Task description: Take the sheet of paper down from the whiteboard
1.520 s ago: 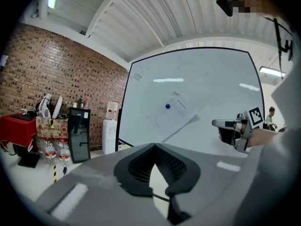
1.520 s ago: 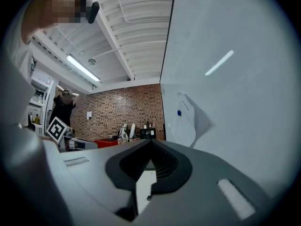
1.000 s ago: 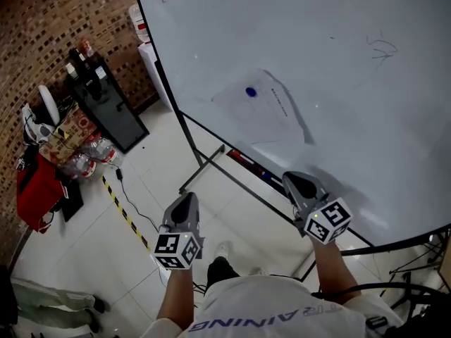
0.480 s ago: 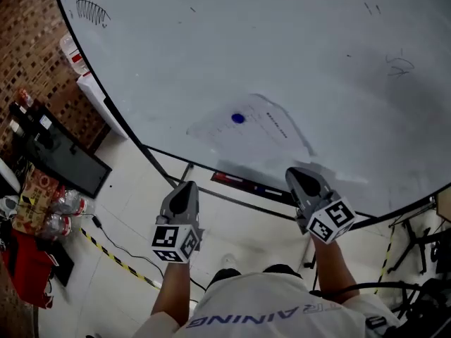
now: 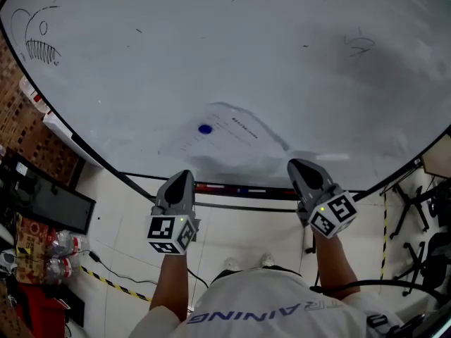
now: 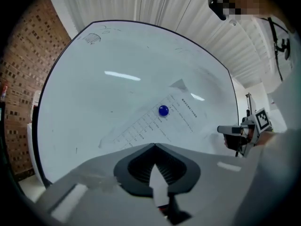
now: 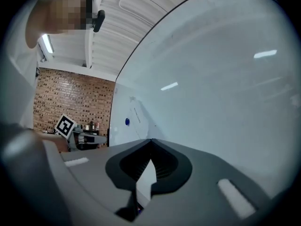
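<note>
So the sheet of paper [image 5: 229, 138] is pinned low on the whiteboard [image 5: 282, 55], about mid-width, just above the bottom rail. It's a white page with faint printed rows of text, hanging crooked, one corner folded over, and it blends into the board a lot. A round blue magnet [image 5: 205, 129] sits on its left part. The left gripper [image 5: 180, 183] and the right gripper [image 5: 301, 173] both have their jaws pressed together with nothing in them. They hang near the board's lower edge, either side of the page, not touching it.
</note>
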{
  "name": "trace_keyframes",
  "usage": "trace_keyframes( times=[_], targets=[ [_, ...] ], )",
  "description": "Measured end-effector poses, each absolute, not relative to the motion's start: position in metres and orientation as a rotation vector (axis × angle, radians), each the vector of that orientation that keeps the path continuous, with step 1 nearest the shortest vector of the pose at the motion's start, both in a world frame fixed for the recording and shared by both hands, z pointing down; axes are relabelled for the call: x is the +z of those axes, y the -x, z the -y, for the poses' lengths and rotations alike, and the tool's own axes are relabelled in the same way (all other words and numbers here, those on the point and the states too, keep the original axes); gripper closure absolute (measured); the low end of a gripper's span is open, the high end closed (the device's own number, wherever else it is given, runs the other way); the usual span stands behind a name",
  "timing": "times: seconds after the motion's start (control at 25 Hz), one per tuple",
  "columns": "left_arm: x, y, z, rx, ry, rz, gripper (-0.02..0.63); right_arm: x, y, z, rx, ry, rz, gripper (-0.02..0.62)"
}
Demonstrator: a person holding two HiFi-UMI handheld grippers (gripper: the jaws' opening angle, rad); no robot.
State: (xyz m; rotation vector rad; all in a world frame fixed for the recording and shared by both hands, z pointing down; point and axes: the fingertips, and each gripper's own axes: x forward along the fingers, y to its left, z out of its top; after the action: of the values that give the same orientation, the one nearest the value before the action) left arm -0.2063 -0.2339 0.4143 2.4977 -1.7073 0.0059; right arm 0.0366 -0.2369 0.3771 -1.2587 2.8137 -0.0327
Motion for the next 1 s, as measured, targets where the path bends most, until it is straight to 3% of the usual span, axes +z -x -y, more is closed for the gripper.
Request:
trace_keyframes(
  times=[0.52,0.64,1.0],
  targets=[
    [0.355,0.169,0.270,0.161,-2.615,1.814,0.603,0.344,-0.052,0.240,0.030,1.210,-2.770,0.588],
    [0.344,0.167,0.279,0.225,-2.633,1.865,0.547,0.343,-0.049,0.238,0.034,1.194,-2.772,0.588],
    [0.337,0.162,0.295,0.325,-2.672,1.927,0.477,0.346,-0.042,0.239,0.022,1.173,-2.787,0.588]
  ],
)
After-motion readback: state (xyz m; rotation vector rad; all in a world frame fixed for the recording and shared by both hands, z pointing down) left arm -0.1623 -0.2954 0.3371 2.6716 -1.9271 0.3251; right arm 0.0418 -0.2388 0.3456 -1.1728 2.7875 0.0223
